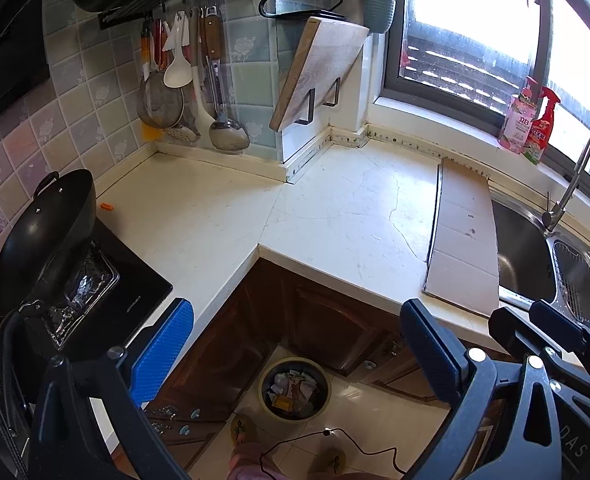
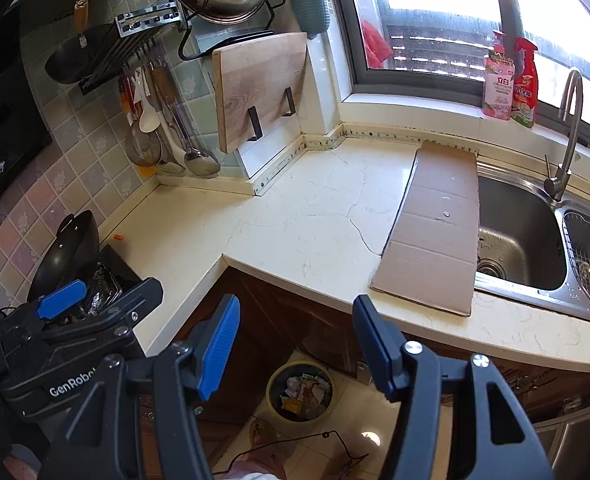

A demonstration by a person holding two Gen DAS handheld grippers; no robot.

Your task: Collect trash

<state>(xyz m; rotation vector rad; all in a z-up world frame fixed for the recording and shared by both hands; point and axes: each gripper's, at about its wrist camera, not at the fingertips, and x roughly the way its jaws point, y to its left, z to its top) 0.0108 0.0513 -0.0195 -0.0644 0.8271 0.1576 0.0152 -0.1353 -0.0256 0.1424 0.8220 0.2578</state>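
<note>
A round trash bin (image 1: 263, 384) (image 2: 271, 394) holding wrappers and scraps stands on the tiled floor below the counter corner. A small orange scrap (image 1: 107, 207) (image 2: 118, 236) lies on the cream counter (image 1: 335, 208) (image 2: 295, 220) near the stove. A flat cardboard sheet (image 1: 465, 240) (image 2: 435, 228) rests on the counter, overlapping the sink's left edge. My left gripper (image 1: 295, 344) hangs open above the bin, nothing between its blue pads. Beside it, my right gripper (image 2: 299, 344) is also open and empty, over the same spot.
A black wok (image 1: 43, 240) sits on the foil-lined stove (image 1: 107, 292) at left. The steel sink (image 2: 519, 232) and faucet (image 2: 567, 136) are at right, two spray bottles (image 2: 511, 80) on the sill. Utensils (image 1: 191, 92) and a cutting board (image 1: 315, 72) hang on the wall. A cable (image 2: 335, 440) trails across the floor.
</note>
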